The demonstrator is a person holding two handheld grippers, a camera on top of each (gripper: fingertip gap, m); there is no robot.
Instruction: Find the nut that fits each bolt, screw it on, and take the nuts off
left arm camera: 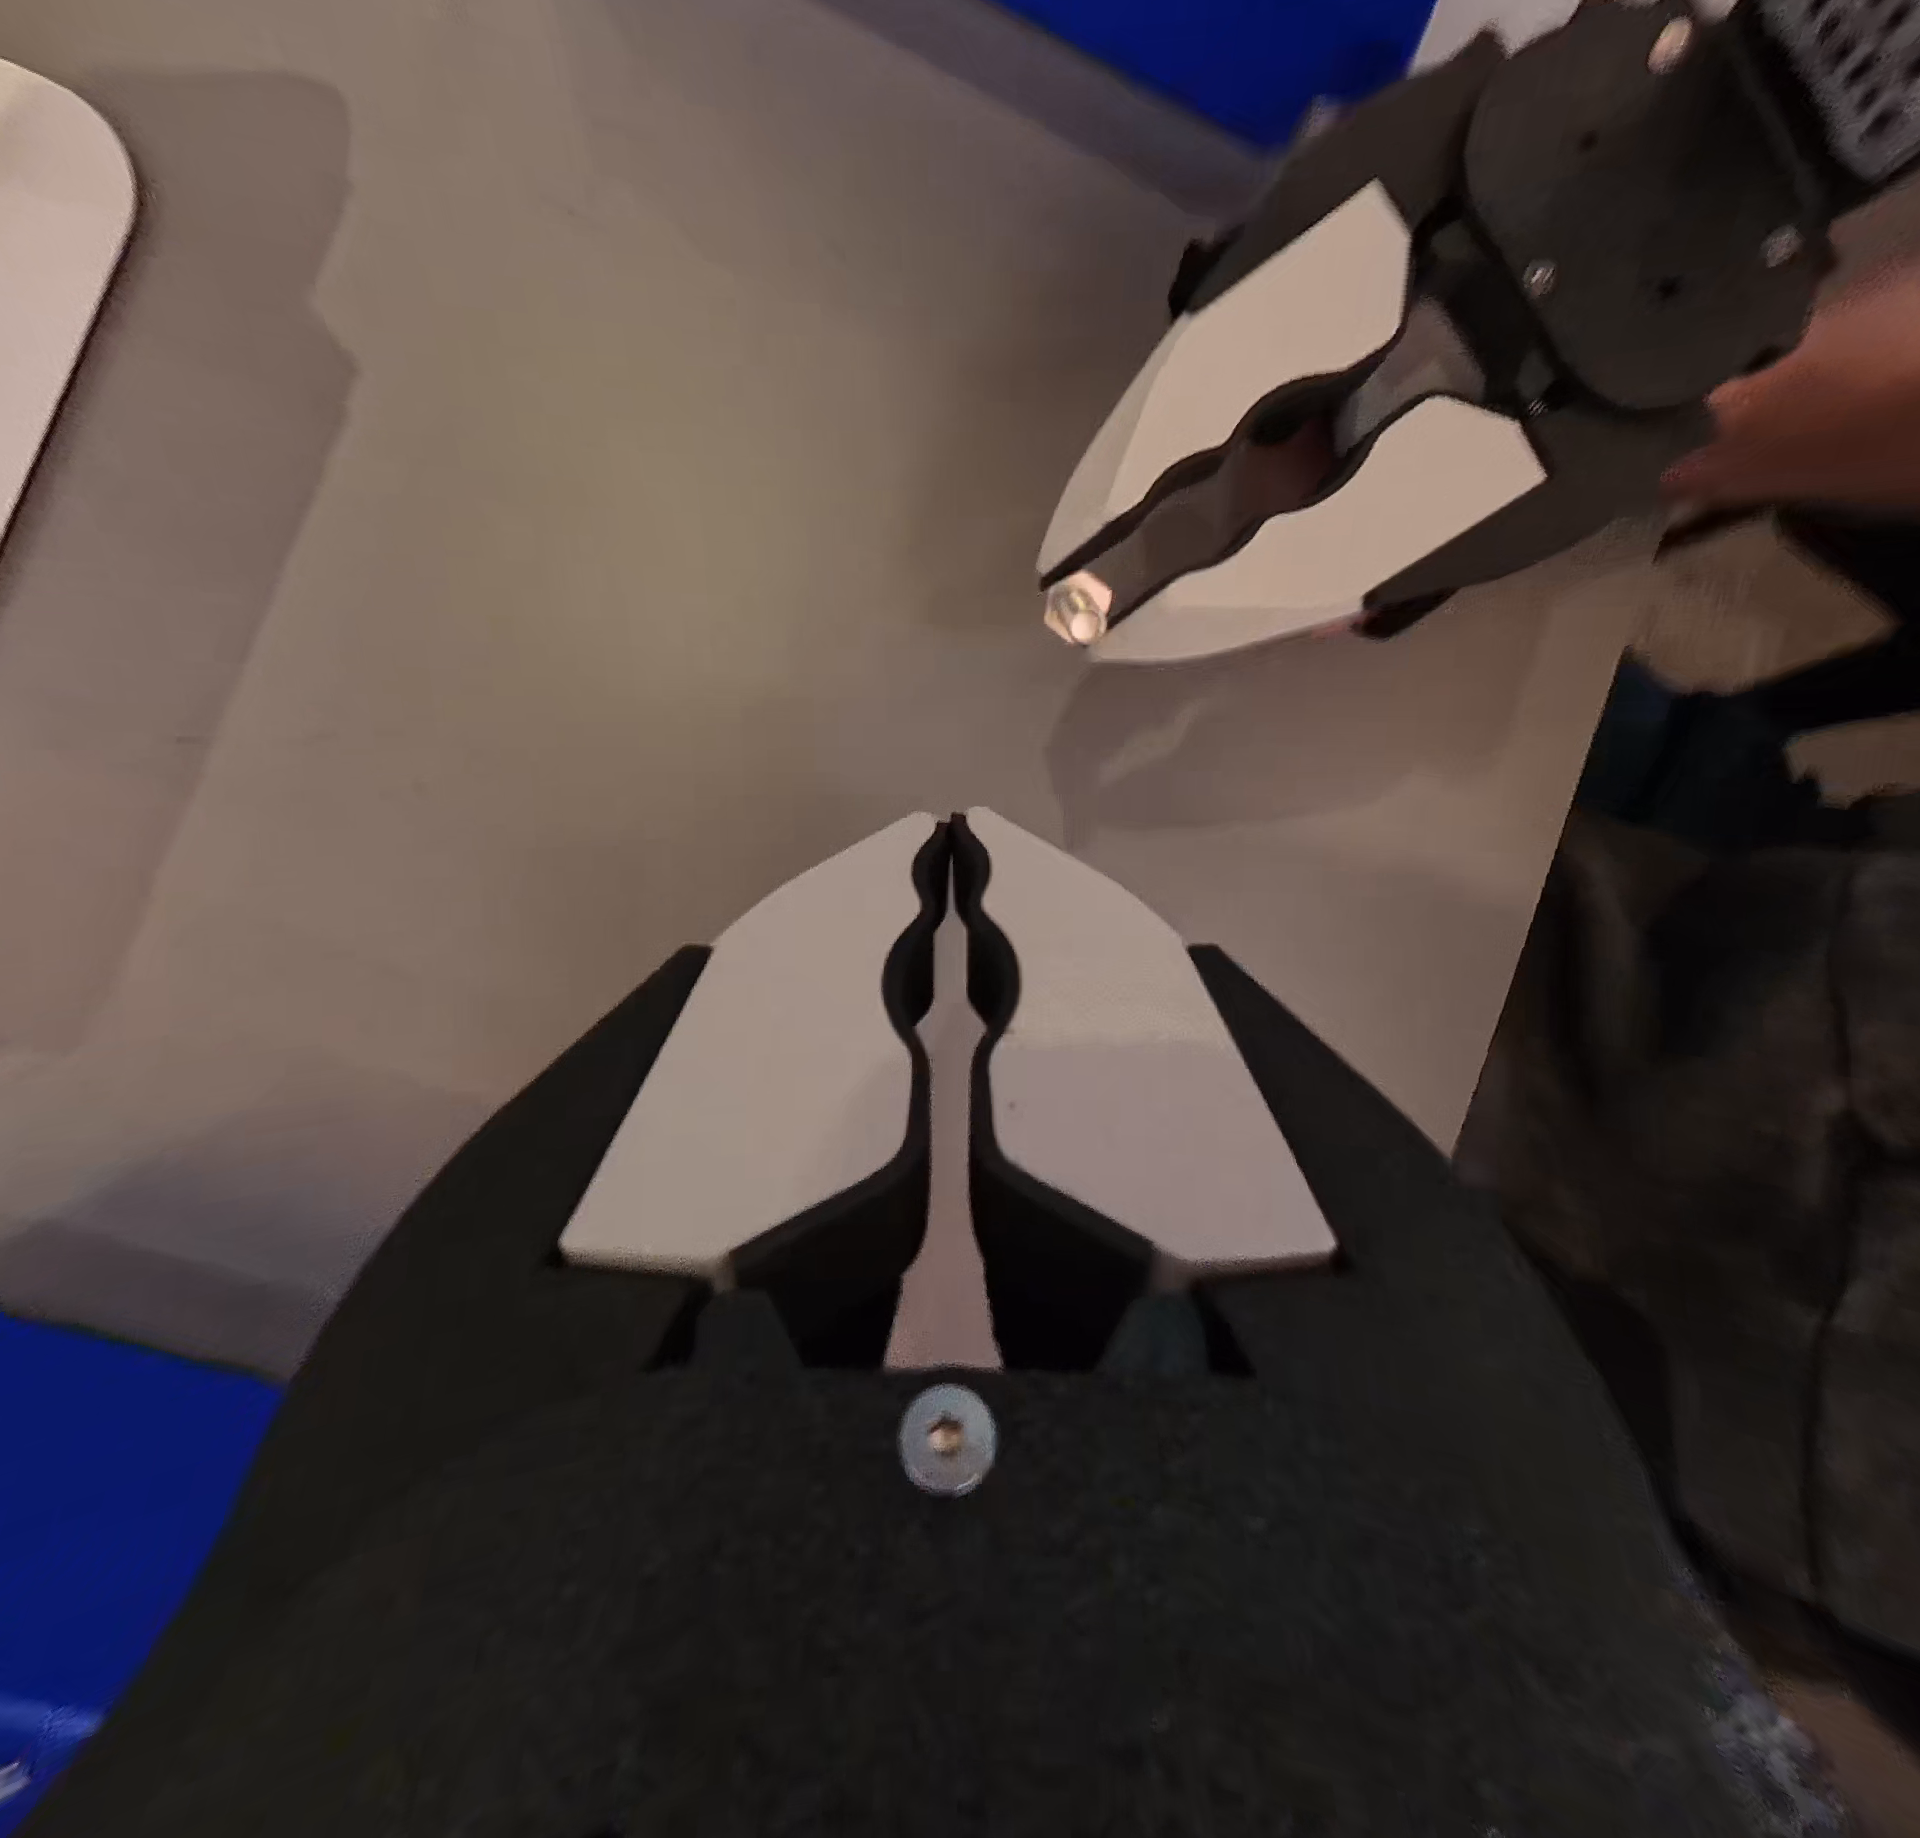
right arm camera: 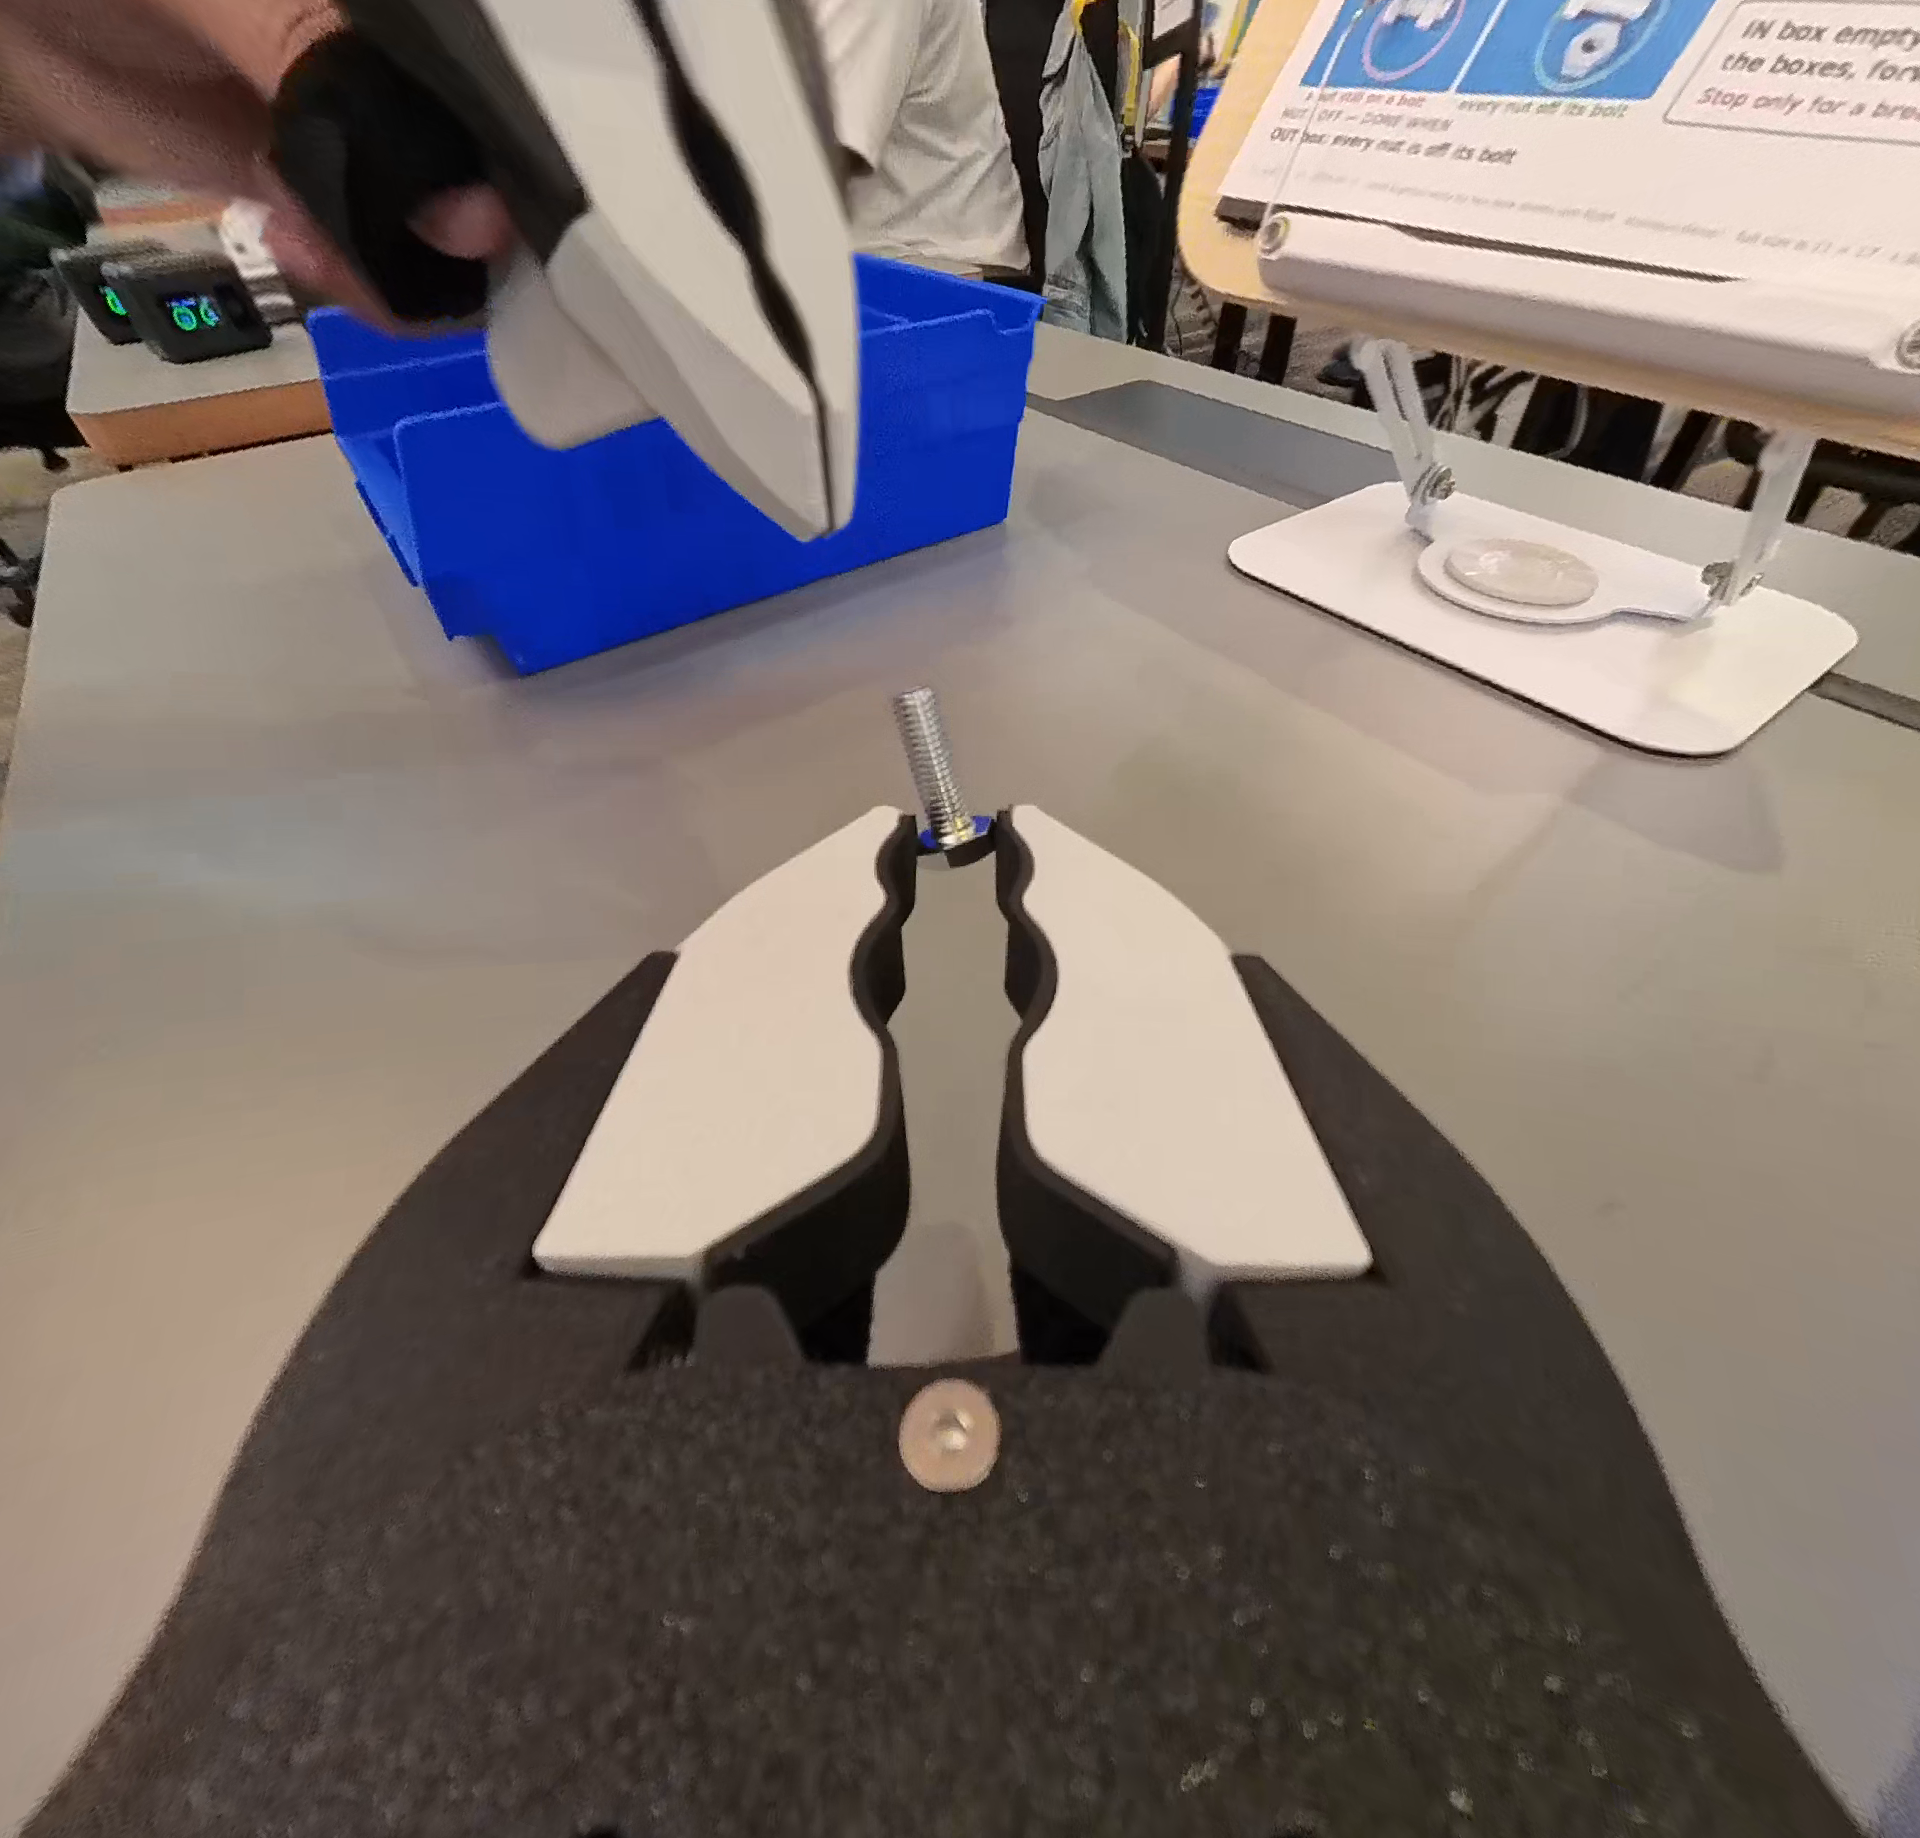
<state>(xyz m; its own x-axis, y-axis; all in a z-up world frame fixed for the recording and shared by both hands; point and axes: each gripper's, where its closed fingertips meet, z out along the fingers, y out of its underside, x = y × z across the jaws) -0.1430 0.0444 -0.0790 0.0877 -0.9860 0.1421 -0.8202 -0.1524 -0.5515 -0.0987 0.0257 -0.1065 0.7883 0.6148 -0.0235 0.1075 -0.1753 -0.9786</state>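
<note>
My right gripper (right arm camera: 951, 824) is shut on the hex head of a silver bolt (right arm camera: 928, 760). The threaded shaft points forward and up, bare, with no nut on it. In the left wrist view the right gripper (left arm camera: 1072, 599) comes in from the upper right, with the bolt's head (left arm camera: 1081, 616) at its tips. My left gripper (left arm camera: 954, 824) is shut with nothing visible between its fingers. In the right wrist view the left gripper (right arm camera: 821, 521) hangs above and to the left of the bolt, tips down, in front of a blue bin (right arm camera: 675, 562). No nut is in view.
The grey table (right arm camera: 1403, 957) carries the blue bin at the back left. At the back right, a white stand (right arm camera: 1558, 635) holds an instruction sheet (right arm camera: 1662, 74). People stand behind the table. A blue edge (left arm camera: 114, 1476) shows at the lower left of the left wrist view. The left gripper's tips are roughly 6 centimetres from the right gripper's.
</note>
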